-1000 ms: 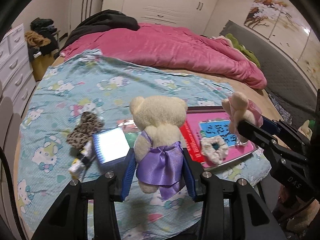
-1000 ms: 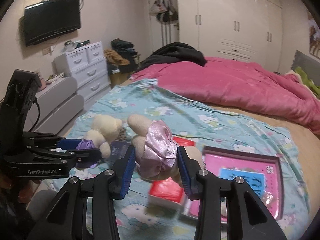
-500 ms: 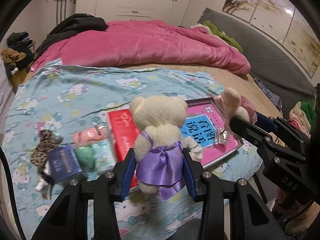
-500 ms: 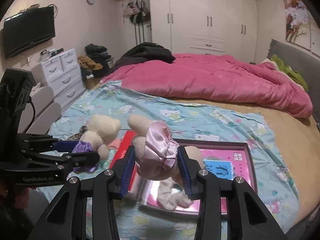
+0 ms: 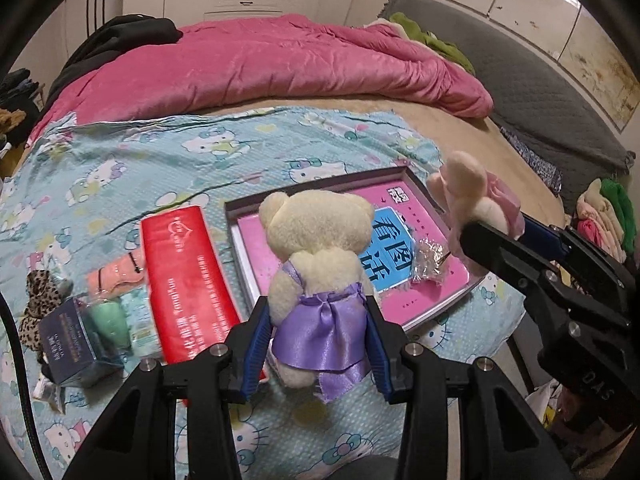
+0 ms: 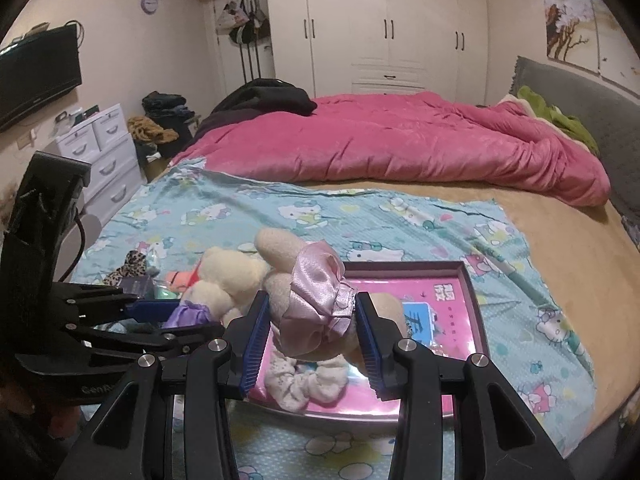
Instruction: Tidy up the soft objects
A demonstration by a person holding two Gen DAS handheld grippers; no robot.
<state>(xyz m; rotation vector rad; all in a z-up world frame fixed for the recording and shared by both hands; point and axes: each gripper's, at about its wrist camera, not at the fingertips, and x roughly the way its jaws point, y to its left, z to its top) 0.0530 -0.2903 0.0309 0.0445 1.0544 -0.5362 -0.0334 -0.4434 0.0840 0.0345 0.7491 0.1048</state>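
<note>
Evidently the sorting is midway. The left tool [image 5: 316,344] is clamped on the bear in the purple dress [image 5: 316,264], and the right tool [image 6: 310,334] is clamped on the bear in the pink dress [image 6: 308,304]; both bears hang above the tray [image 5: 240,256], neither set down yet. In the tray a white scrunchie [image 6: 304,386] already lies at its near edge, beside a crinkled clear wrapper [image 5: 430,258]. Left of the tray, toward nine o'clock in the left view, a leopard scrunchie [image 5: 34,308], a peach hair band [image 5: 116,276], a red pack [image 5: 188,284] and a dark box [image 5: 68,340] wait on the cartoon-print sheet [image 5: 160,152].

The purple bear stands upright, long axis toward twelve o'clock, back to the camera. The pink bear lies tilted, head toward eleven o'clock in the right view.
</note>
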